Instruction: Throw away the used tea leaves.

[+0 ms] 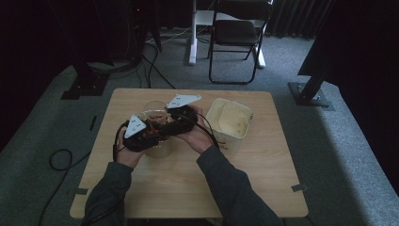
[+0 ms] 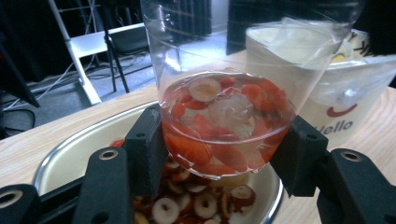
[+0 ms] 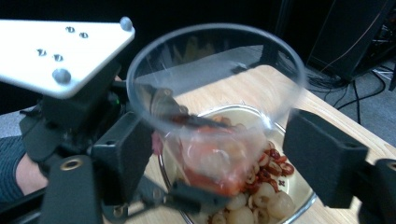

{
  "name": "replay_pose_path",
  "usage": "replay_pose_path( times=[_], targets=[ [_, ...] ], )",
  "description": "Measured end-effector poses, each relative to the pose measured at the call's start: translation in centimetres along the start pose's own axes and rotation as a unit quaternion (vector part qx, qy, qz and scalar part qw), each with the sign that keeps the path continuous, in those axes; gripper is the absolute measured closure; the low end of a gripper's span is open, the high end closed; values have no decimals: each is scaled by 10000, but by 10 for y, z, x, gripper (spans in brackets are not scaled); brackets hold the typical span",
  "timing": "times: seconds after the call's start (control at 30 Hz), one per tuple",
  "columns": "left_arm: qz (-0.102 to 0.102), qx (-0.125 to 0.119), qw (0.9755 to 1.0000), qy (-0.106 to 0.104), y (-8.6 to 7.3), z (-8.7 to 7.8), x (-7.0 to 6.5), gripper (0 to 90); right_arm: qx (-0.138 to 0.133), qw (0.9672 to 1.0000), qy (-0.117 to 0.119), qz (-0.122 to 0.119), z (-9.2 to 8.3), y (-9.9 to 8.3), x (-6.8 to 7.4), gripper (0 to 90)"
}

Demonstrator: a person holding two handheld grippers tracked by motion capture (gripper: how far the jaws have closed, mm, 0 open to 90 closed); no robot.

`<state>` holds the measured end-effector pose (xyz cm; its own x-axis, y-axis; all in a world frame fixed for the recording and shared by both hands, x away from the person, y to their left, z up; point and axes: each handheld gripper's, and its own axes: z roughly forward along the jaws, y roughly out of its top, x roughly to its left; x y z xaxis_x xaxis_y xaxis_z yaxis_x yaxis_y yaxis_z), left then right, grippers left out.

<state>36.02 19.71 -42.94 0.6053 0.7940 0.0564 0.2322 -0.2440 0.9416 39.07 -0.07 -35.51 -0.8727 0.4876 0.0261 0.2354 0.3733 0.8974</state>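
A clear plastic cup [image 2: 224, 93] holding red and white sliced fruit is clamped by the left hand-held gripper [image 2: 219, 144] above a metal bowl [image 2: 65, 149] of the same fruit on the desk [image 1: 197, 183]. The right hand-held gripper [image 3: 224, 154] stands wide about the cup, one jaw apart from it. Judged step: transfer between cup and bowl. Next, a steady tilt over the bowl is called for.

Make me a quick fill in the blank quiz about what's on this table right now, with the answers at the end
1. The left gripper clamps a clear plastic ____ of red and white fruit slices.
2. Under the clear cup sits a metal ____ with more slices.
3. The white bucket bears the word ____.
4. Beyond the wooden table stands a folding ____.

Answers: cup; bowl; Hello; chair
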Motion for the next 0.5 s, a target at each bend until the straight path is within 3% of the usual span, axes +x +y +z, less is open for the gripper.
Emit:
replay_pose_path(
  times=[0.27, 0.3, 0.5],
  targets=[
    [-80, -42, 9995, 318, -1, -10, 16, 425, 99, 9998, -173, -80, -15, -22, -6, 229],
    [-95, -49, 9990, 443, -2, -13, 22, 425, 143, 9997, -189, -35, -19, -31, -9, 235],
    [-116, -64, 9975, 698, -4, -21, 36, 425, 375, 9988, -320, -30, -29, -64, -11, 238]
  ],
)
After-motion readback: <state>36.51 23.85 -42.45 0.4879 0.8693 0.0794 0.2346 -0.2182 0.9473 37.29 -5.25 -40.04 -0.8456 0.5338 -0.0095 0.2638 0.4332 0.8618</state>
